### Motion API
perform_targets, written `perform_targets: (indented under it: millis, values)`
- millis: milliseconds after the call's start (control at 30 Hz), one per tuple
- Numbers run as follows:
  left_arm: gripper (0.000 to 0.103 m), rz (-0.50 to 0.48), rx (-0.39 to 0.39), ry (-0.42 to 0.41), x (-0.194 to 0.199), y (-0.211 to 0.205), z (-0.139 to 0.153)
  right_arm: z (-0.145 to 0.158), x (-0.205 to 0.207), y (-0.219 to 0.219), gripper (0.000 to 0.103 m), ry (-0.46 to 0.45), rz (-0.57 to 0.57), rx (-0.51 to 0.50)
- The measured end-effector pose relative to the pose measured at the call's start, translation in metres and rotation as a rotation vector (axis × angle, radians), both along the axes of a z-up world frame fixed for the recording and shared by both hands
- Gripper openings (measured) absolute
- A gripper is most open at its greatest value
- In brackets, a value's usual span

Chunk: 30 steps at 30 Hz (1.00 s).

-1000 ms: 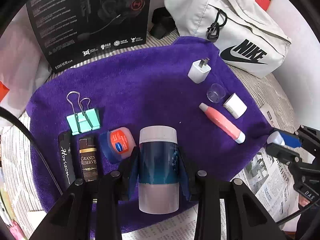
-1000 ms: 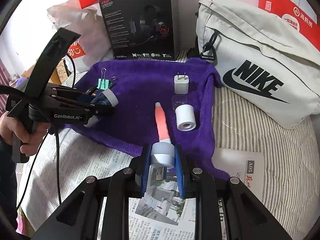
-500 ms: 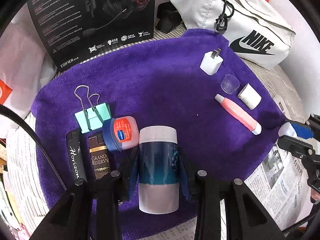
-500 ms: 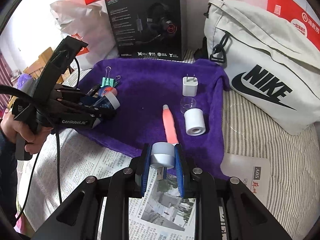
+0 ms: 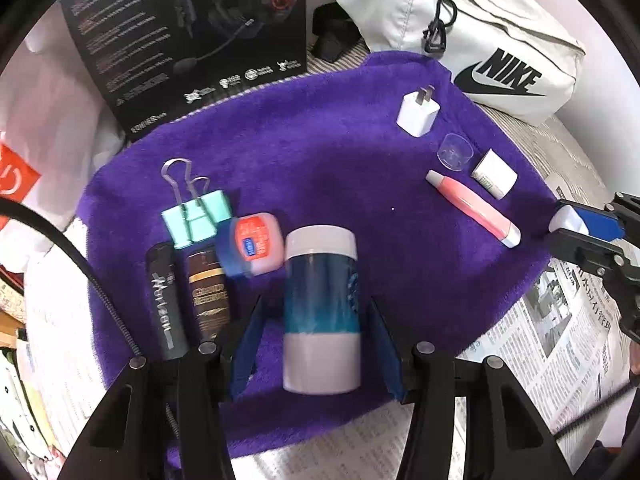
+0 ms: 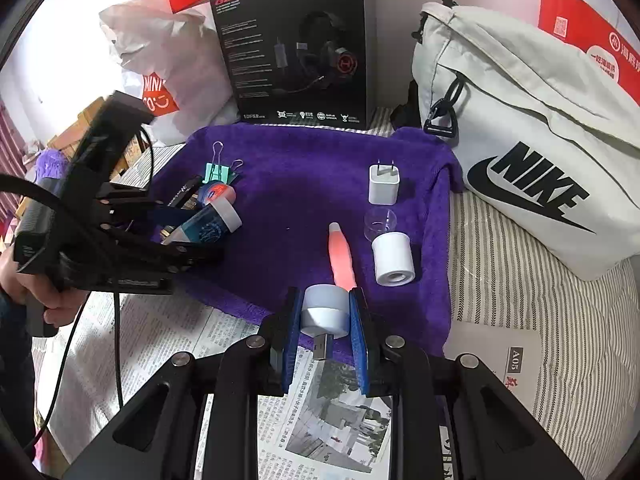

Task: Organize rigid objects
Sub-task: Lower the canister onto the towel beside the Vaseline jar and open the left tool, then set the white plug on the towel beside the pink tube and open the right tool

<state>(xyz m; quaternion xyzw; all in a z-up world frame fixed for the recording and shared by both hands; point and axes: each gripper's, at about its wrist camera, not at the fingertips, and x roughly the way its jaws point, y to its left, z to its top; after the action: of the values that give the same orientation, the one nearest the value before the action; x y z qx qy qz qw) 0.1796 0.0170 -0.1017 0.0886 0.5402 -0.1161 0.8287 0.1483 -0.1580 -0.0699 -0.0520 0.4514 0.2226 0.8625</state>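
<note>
A blue bottle with a white cap (image 5: pixel 322 360) lies on the purple towel (image 5: pixel 320 152), right of a small Vaseline jar (image 5: pixel 252 246). My left gripper (image 5: pixel 316 304) straddles the bottle; its jaws are opening, with gaps between both pads and the bottle. Left of the jar lie two lighters (image 5: pixel 166 300) and a mint binder clip (image 5: pixel 198 216). My right gripper (image 6: pixel 325 300) hangs over the towel's near edge, shut on a round white USB device (image 6: pixel 323 312). Beyond it lie a pink tube (image 6: pixel 340 256), a white cap (image 6: pixel 394 264), a clear cap (image 6: pixel 380 220) and a white charger (image 6: pixel 384 184).
A black headset box (image 6: pixel 296 48) stands behind the towel, and a white Nike bag (image 6: pixel 520 152) flanks it on the right. Newspaper (image 6: pixel 336 432) covers the striped bedding in front. A white plastic bag (image 6: pixel 160 52) sits at the back left. A hand (image 6: pixel 52 308) holds the left gripper's handle.
The left jaws have spread off the bottle, which now rests on the towel beside the Vaseline jar. The right gripper keeps its grip and place.
</note>
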Motion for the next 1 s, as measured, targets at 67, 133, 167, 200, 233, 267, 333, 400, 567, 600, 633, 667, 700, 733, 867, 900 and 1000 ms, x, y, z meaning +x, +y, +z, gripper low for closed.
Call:
perform_targets:
  millis: [67,133,167,200,233,267,333,400,567,600,633,667,700,733,867,900,1000]
  values:
    - [0.051,0.012,0.002,-0.009,-0.004,0.006,0.006,0.0,0.0,0.0,0.024,-0.004,0.003,-0.006]
    - [0.053,0.032,0.006,-0.016,-0.008,0.013,0.01,0.001,0.001,0.001,0.024,-0.004,0.006,-0.007]
    - [0.053,0.048,0.01,-0.025,-0.012,0.019,0.013,0.001,0.001,0.001,0.024,-0.005,0.008,-0.009]
    - [0.053,0.061,0.013,-0.031,-0.015,0.023,0.015,0.001,0.001,0.001,0.024,-0.006,0.009,-0.01]
    - [0.054,0.073,0.014,-0.037,-0.018,0.027,0.017,0.001,0.002,0.002,0.024,-0.006,0.011,-0.009]
    - [0.054,0.086,0.013,-0.042,-0.022,0.031,0.019,0.001,0.002,0.002,0.024,-0.005,0.012,-0.007]
    - [0.054,0.112,0.013,-0.052,-0.029,0.039,0.023,0.001,0.003,0.004,0.024,-0.003,0.017,-0.004]
    - [0.054,0.136,0.018,-0.063,-0.035,0.047,0.027,0.001,0.004,0.006,0.024,-0.004,0.023,-0.01]
    - [0.054,0.182,0.019,-0.088,-0.045,0.062,0.035,-0.006,0.012,0.015,0.024,0.01,0.033,-0.011]
    - [0.054,0.192,0.019,-0.09,-0.046,0.065,0.036,-0.008,0.014,0.017,0.024,0.014,0.033,-0.014]
    - [0.054,0.204,0.016,-0.092,-0.048,0.07,0.037,-0.011,0.017,0.02,0.024,0.019,0.037,-0.016]
    - [0.054,0.211,0.014,-0.094,-0.049,0.073,0.037,-0.013,0.019,0.022,0.024,0.024,0.039,-0.018]
    - [0.054,0.222,0.01,-0.096,-0.05,0.078,0.037,-0.016,0.022,0.024,0.024,0.029,0.041,-0.022]
    - [0.054,0.235,0.005,-0.096,-0.051,0.083,0.038,-0.018,0.024,0.027,0.024,0.033,0.045,-0.028]
    - [0.054,0.264,-0.011,-0.095,-0.052,0.094,0.037,-0.026,0.031,0.035,0.024,0.048,0.055,-0.035]
    - [0.054,0.265,-0.016,-0.096,-0.053,0.094,0.037,-0.028,0.032,0.036,0.024,0.05,0.057,-0.038]
    - [0.054,0.266,-0.034,-0.099,-0.053,0.095,0.036,-0.034,0.037,0.043,0.024,0.061,0.066,-0.05]
